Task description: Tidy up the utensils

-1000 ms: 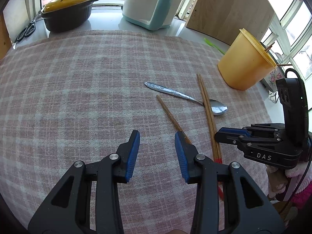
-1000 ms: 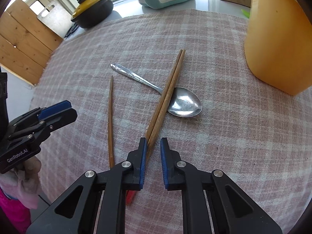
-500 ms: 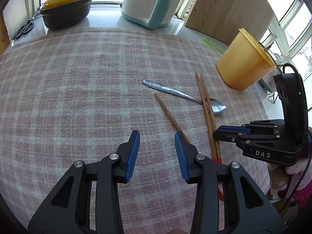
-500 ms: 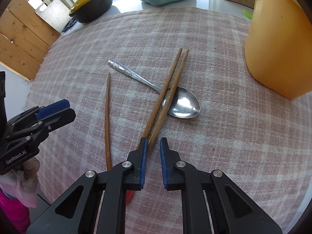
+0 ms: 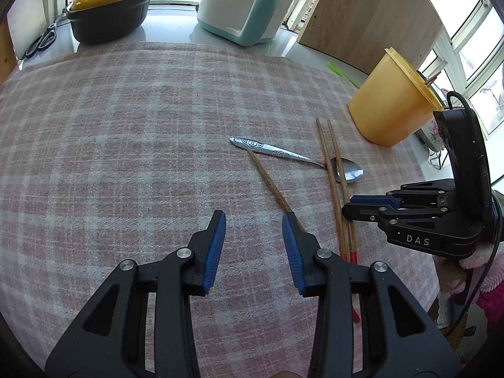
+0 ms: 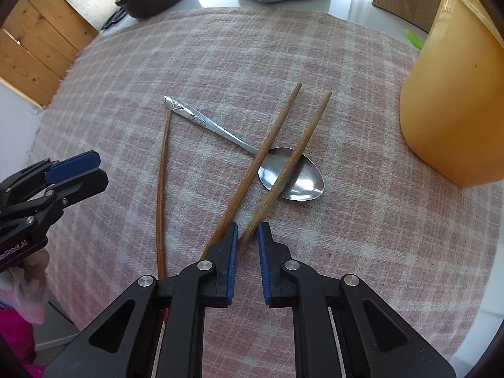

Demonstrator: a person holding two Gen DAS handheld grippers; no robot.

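Here, spoon [image 6: 291,176]: a silver piece with an embossed handle is lying flat on the pink plaid cloth [image 6: 362,236], bowl facing up and catching the light.
Chopstick pair [image 6: 261,163]: two brown wooden sticks are lying across the spoon, one over its neck and one over its bowl, splaying apart toward their far tips; in the left wrist view their near ends are showing red [image 5: 349,256].
Single chopstick [image 6: 162,189]: a thinner brown stick is lying on its own to the left, its far tip almost touching the spoon's handle end.
Yellow container [image 6: 453,100]: a tall tub is standing on the cloth to the right of the spoon, with stick ends poking out of its top in the left wrist view [image 5: 393,107].
Right gripper [image 6: 245,233]: its jaws are standing narrowly parted around one stick of the pair, the other passing just outside the left finger; whether the pads are pressing the stick I cannot tell.
Left gripper [image 5: 253,223]: it is hovering wide apart and grasping nothing, with the single chopstick running under its right finger.
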